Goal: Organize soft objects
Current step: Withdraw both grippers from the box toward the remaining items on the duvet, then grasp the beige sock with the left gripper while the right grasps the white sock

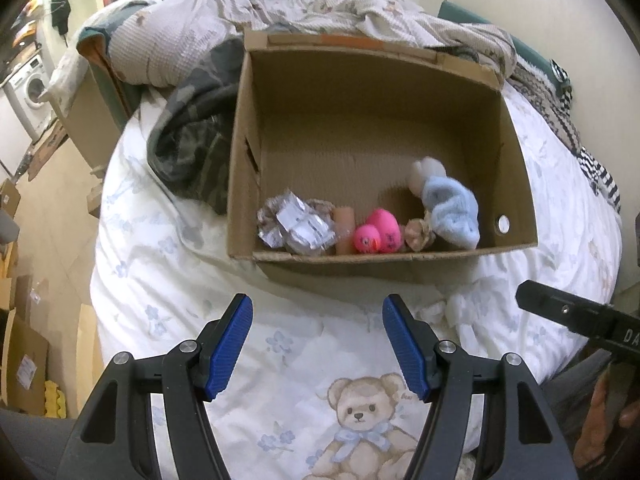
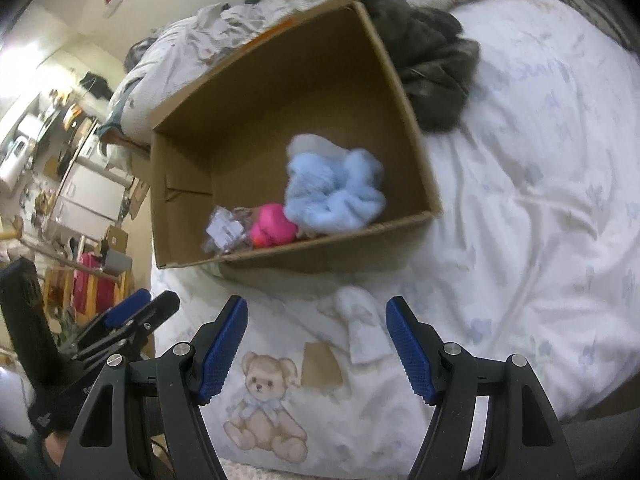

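An open cardboard box (image 1: 516, 136) stands on the bed. Inside lie a light blue fluffy plush (image 1: 452, 208), a pink rubber duck (image 1: 378, 232), a crinkled silver packet (image 1: 296, 224) and a small beige scrunchie (image 1: 418, 234). My left gripper (image 1: 317, 348) is open and empty, above the bedsheet in front of the box. My right gripper (image 2: 316, 348) is open and empty, also in front of the box (image 2: 404, 84), with the blue plush (image 2: 334, 188) and duck (image 2: 272, 226) ahead. A small white cloth item (image 2: 360, 328) lies on the sheet between the right gripper's fingers.
The white bedsheet (image 1: 168, 288) has a teddy bear print (image 1: 368, 420). A dark camouflage garment (image 1: 192, 136) lies left of the box, rumpled bedding (image 1: 180, 36) behind it. Cardboard boxes (image 1: 24, 360) stand on the floor to the left. A piece of cardboard (image 2: 320, 366) lies on the sheet.
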Action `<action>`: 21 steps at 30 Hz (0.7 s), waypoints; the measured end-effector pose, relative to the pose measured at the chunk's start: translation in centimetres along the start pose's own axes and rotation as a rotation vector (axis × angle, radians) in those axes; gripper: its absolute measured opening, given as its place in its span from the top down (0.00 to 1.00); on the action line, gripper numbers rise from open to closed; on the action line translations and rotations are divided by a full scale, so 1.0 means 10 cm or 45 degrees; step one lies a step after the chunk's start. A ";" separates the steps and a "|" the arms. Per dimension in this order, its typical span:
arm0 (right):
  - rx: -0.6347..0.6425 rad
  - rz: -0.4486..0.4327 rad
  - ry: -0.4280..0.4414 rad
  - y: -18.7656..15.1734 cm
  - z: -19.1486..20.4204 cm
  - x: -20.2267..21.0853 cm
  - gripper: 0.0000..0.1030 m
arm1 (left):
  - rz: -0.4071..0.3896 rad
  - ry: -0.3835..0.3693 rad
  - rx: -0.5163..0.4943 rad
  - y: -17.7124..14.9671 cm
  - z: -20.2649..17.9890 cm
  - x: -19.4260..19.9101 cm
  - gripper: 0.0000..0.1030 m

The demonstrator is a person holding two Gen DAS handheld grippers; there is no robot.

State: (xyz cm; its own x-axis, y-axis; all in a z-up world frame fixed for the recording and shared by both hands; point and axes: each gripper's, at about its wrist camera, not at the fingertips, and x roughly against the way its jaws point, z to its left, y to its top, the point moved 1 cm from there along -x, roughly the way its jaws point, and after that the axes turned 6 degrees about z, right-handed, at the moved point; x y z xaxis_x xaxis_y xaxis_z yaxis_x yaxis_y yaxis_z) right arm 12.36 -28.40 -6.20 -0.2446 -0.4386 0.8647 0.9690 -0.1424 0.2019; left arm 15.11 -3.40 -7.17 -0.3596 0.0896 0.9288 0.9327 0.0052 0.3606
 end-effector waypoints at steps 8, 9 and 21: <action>-0.134 0.031 -0.021 -0.07 -0.33 0.00 0.26 | 0.139 -0.063 -0.081 -0.08 -0.29 -0.33 0.37; -0.152 0.032 -0.029 -0.07 -0.37 0.01 0.26 | 0.167 -0.083 -0.119 -0.11 -0.38 -0.40 0.37; -0.222 0.059 -0.051 -0.03 -0.54 -0.06 0.26 | 0.395 -0.270 -0.302 -0.51 -1.01 -0.85 0.72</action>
State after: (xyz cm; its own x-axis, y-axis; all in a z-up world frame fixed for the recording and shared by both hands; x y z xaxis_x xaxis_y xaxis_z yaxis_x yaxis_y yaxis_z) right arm 12.02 -32.90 -9.25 -0.1949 -0.4133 0.8895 0.9576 -0.2762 0.0815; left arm 13.09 -14.21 -16.04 -0.0266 0.2532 0.9670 0.9545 -0.2810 0.0999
